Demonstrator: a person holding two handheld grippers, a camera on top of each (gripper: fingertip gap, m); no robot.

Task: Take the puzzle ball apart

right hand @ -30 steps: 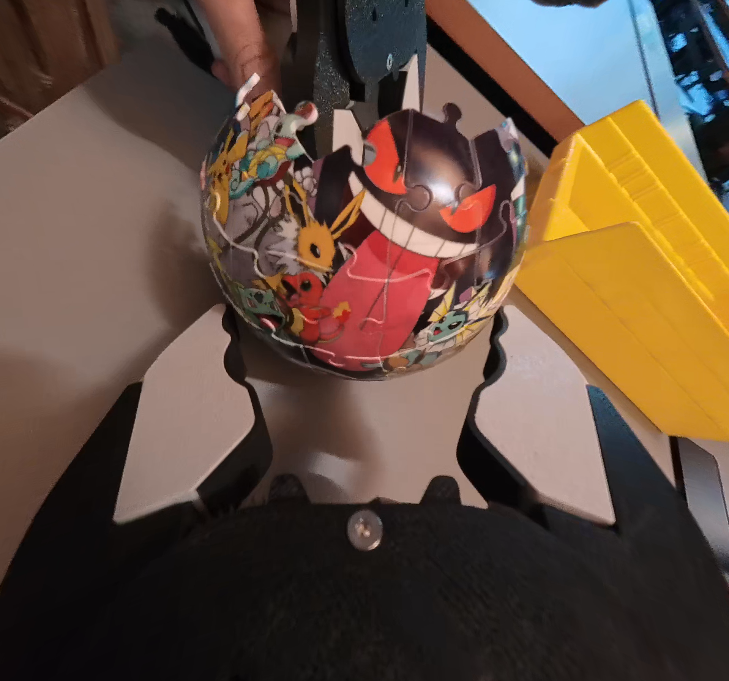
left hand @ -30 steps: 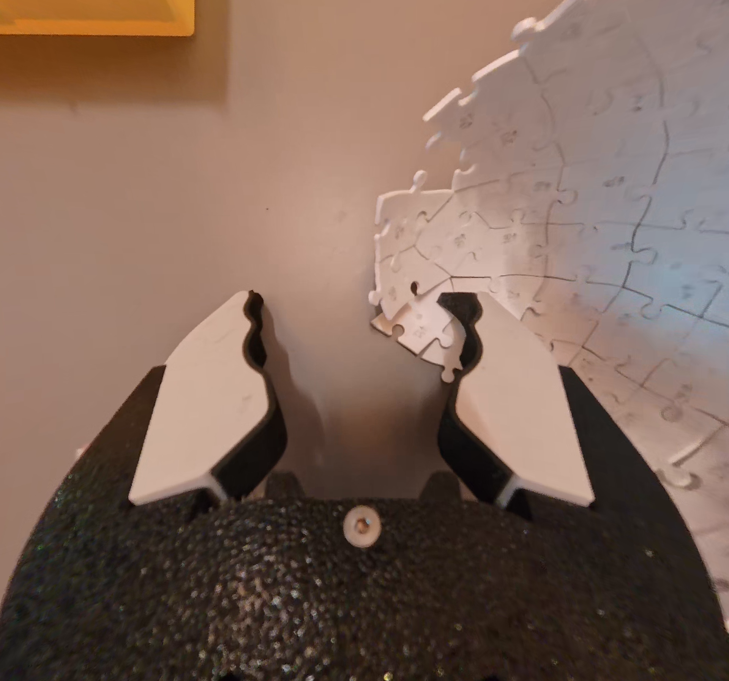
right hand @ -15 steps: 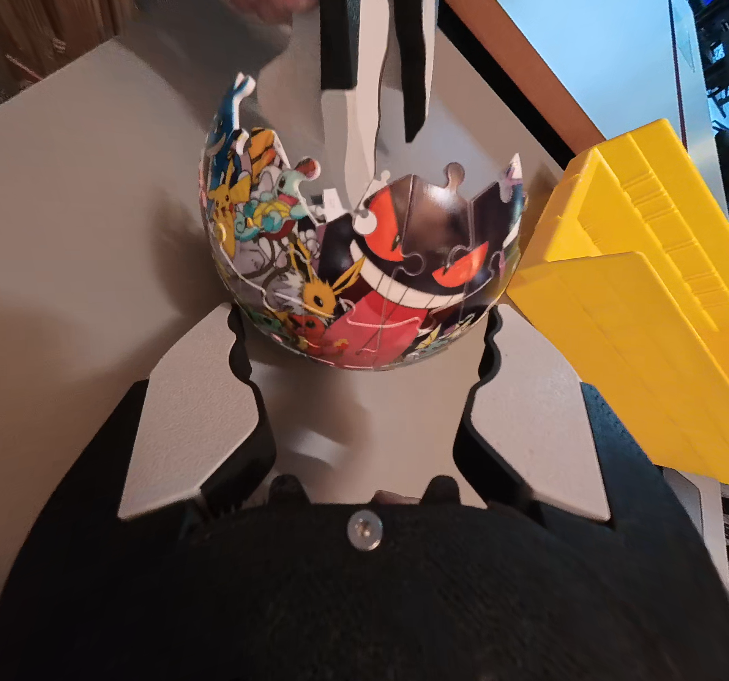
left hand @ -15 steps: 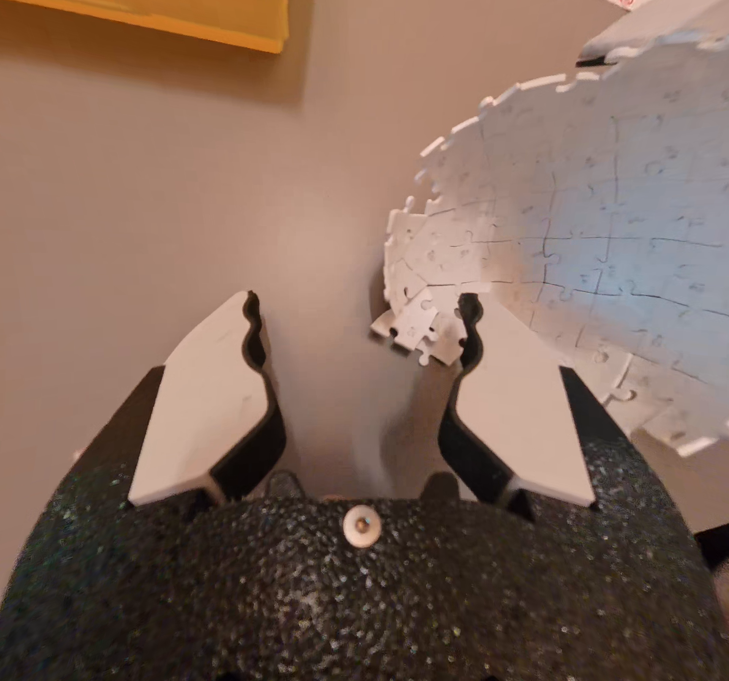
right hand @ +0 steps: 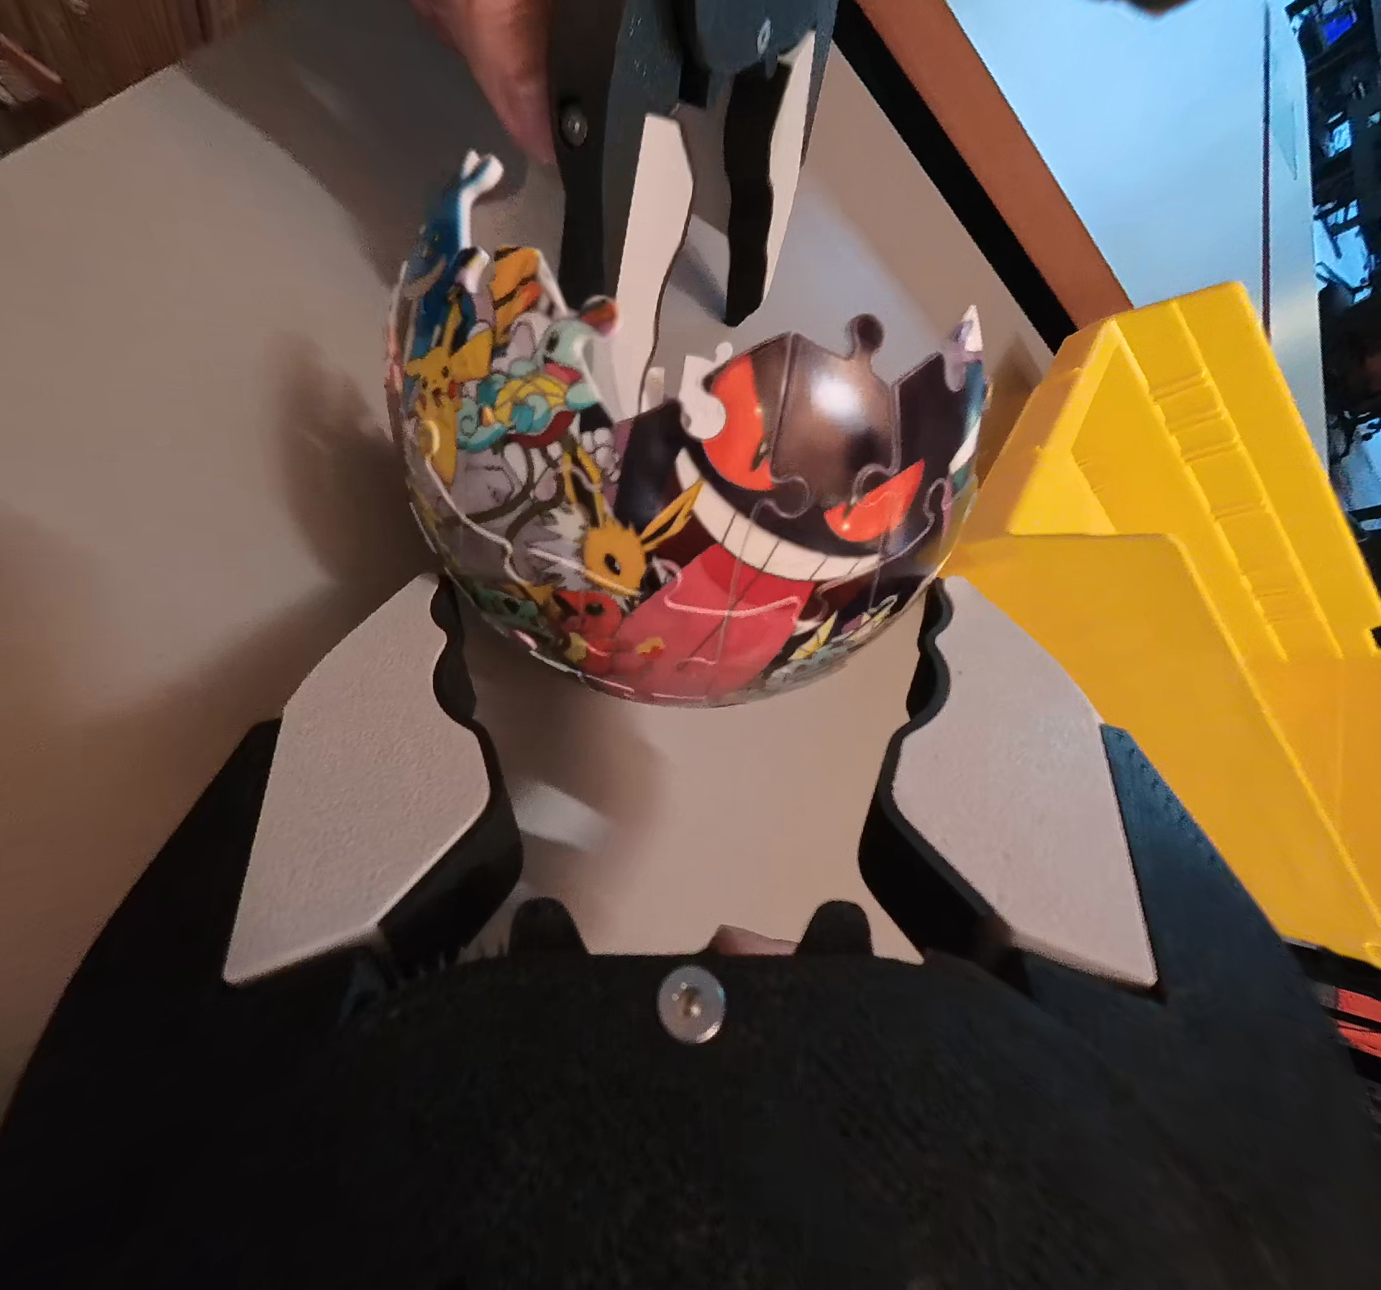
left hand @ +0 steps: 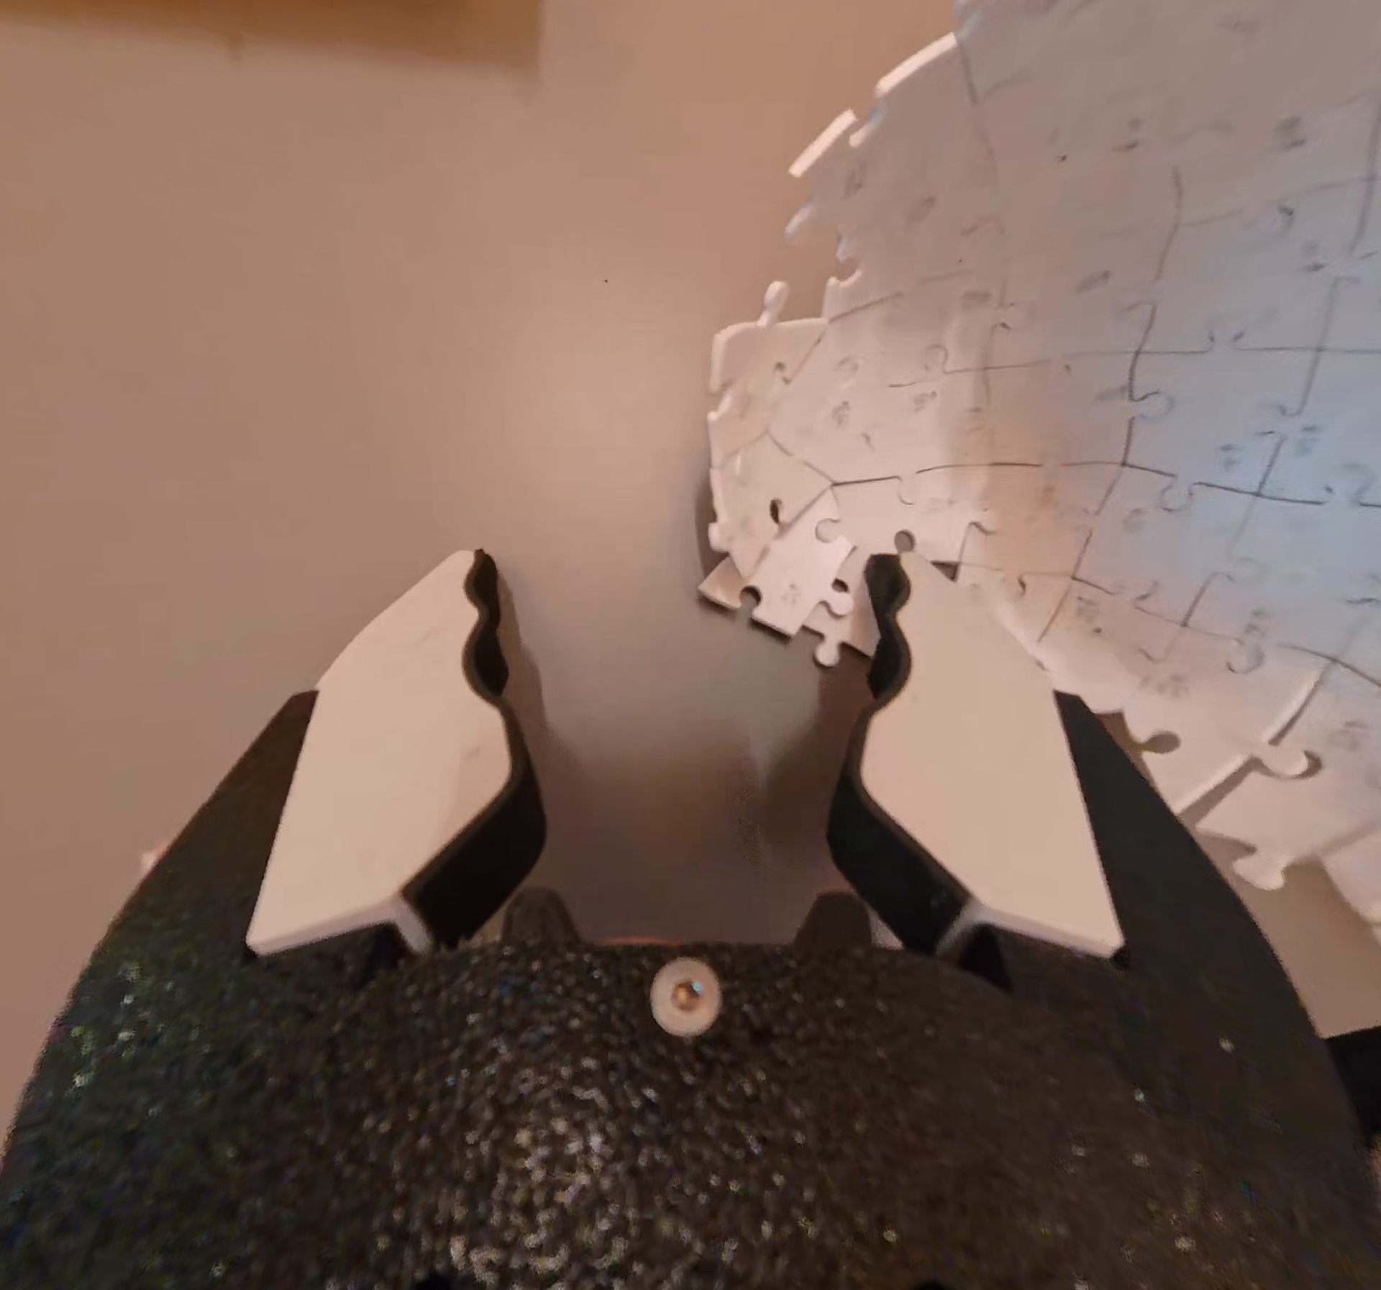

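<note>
Sitting on the beige table point(right hand: 187, 432) as an open-topped bowl, the puzzle ball point(right hand: 695, 506) has its upper pieces gone and a jagged rim of tabs, so by my reading the task is roughly half done. The right gripper point(right hand: 691, 626) brackets its lower curve with jaws spread wide, the tips just beside or perhaps touching the shell on either side; this looks like bracing to keep the round shell from rolling, though I cannot tell if it presses. The left gripper point(left hand: 684, 581) comes down from above with its fingers parted and nothing between them; its right finger point(left hand: 885, 581) reaches inside the white inner wall beside a loosened piece point(left hand: 792, 581) that hangs off the rim, probably so a closing pinch can catch the wall. A yellow bin point(right hand: 1166, 544) stands just beside the ball, likely for removed pieces.
</note>
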